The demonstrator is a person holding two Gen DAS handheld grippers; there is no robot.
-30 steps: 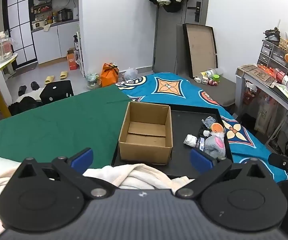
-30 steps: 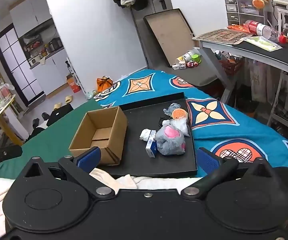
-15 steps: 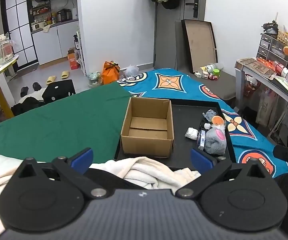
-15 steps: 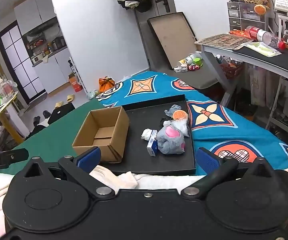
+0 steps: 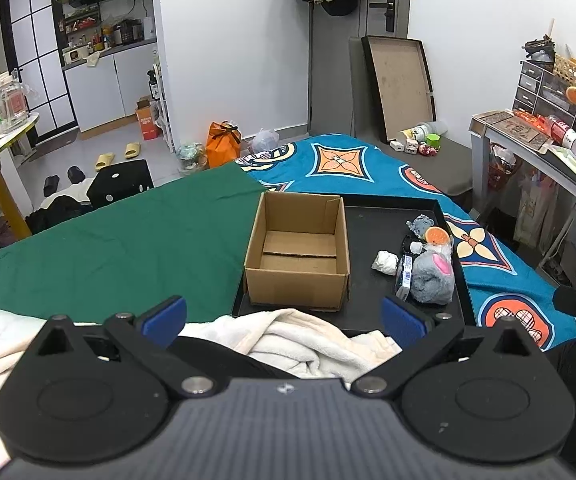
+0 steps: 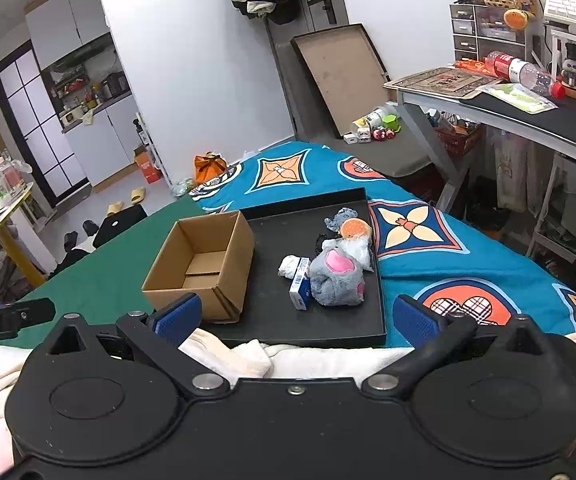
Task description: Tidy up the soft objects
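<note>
While one box [image 5: 296,256] sits empty, two grippers gape.

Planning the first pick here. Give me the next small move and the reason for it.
Probably ease the right gripper forward and down toward the grey plush toy. Both grippers are open and hold nothing, the cardboard box is empty, and the plush lies nearest on the black tray, on the right gripper's side. The left gripper faces the box instead.
</note>
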